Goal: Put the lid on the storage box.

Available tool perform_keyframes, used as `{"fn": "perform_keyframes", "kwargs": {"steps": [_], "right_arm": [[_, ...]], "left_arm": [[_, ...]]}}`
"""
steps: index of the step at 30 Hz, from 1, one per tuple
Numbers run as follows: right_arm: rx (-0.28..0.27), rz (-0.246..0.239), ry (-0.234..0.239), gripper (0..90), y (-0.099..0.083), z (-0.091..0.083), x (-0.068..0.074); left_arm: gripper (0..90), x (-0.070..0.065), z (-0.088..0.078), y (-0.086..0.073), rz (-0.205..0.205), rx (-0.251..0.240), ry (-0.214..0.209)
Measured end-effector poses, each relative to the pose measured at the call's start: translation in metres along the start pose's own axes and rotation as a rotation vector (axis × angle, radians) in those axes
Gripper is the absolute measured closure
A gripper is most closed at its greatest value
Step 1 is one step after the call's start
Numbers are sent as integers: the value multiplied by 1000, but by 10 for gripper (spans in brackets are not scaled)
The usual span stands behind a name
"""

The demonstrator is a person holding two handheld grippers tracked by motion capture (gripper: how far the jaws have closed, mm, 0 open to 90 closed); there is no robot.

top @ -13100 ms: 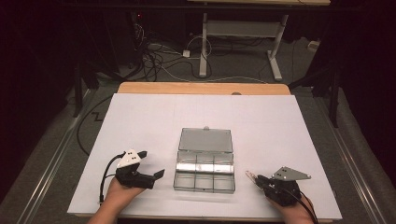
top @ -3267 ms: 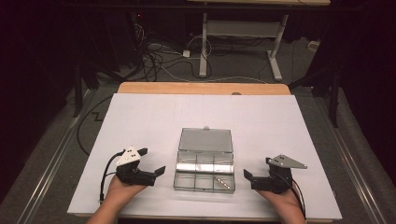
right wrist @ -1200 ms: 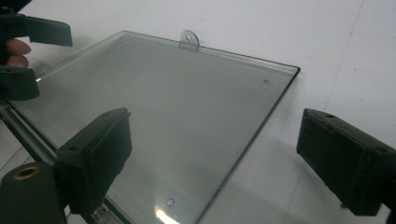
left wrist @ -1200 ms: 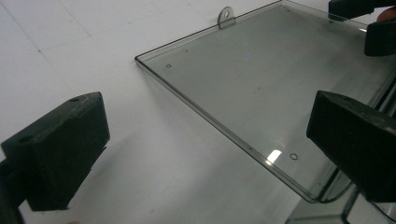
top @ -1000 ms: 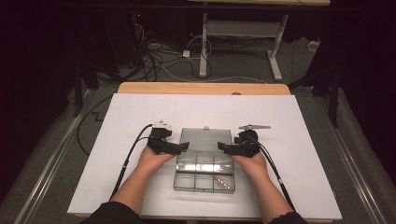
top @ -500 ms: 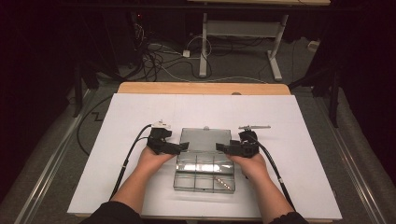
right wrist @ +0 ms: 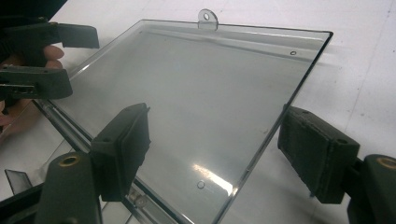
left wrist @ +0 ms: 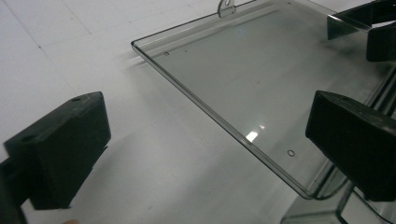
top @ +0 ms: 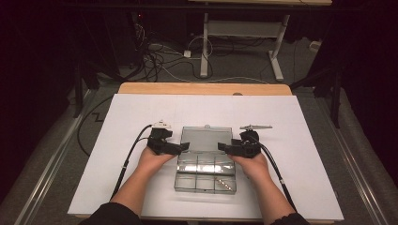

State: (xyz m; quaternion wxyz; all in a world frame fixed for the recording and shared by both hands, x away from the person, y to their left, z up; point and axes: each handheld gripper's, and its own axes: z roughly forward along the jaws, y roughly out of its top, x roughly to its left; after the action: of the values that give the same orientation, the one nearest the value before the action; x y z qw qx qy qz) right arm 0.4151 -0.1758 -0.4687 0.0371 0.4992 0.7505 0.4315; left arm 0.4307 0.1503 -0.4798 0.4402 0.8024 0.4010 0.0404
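Note:
A clear plastic compartment box [top: 197, 172] lies on the white table with its lid [top: 206, 139] folded open flat behind it. My left gripper [top: 184, 147] is open at the lid's left edge, which lies between its jaws [left wrist: 205, 140] untouched. My right gripper [top: 223, 148] is at the lid's right edge; its jaws [right wrist: 215, 154] have just been closing, and they straddle that edge of the lid [right wrist: 201, 79] without pressing it. Small metal parts [top: 225, 183] lie in the front right compartment.
A white sheet [top: 117, 154] covers the table, with a wooden strip [top: 204, 88] along the far edge. A cable trails from each gripper toward the table's front. Beyond the table are floor cables [top: 159, 56] and a desk frame [top: 239, 33].
Since a few seconds ago both hands have moved from beside the box's base up to the lid's side edges. Over the last second they have stayed in place.

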Motion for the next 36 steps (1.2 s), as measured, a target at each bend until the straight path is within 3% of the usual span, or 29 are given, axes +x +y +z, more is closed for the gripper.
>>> {"fn": "perform_keyframes", "kwargs": {"steps": [12, 16, 22, 27, 36], "right_arm": [[-44, -84, -29, 331, 3, -5, 4], [-67, -120, -48, 352, 3, -6, 8], [-89, -135, -58, 384, 2, -8, 11], [-100, -151, -70, 411, 2, -10, 13], [-129, -191, -95, 472, 2, -16, 17]], "left_arm": [[89, -1, -5, 2, 2, -18, -43], [136, -2, -6, 3, -13, -42, -57], [211, -4, -5, 4, -34, -40, -76], [356, -9, -7, 5, 12, -53, -96], [421, -15, -10, 5, 28, -76, -94]]}}
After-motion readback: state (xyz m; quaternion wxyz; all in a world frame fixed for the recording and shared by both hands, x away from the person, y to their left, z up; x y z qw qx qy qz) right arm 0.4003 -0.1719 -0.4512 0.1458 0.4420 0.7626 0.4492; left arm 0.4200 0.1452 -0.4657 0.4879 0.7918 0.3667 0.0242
